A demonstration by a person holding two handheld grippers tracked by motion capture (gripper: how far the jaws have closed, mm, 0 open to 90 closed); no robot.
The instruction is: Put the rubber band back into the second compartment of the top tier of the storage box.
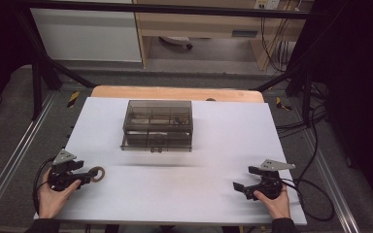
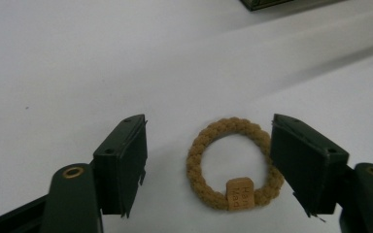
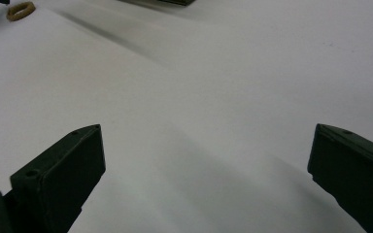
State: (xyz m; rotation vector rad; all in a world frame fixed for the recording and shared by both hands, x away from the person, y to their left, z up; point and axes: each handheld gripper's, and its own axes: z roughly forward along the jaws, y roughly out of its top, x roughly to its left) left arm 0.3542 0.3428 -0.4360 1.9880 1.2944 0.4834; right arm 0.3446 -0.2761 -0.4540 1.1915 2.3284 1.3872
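From above, the left gripper (image 1: 88, 177) sits at the table's (image 1: 175, 194) near left corner, the braided hair tie (image 1: 97, 173) at its tips; the right gripper (image 1: 239, 187) rests near right, the smoky organizer box (image 1: 158, 125) far centre. Left gripper view: jaws parted around the tie (image 2: 234, 162), one pad touching, not clamped. Right gripper view: jaws spread wide, nothing held.
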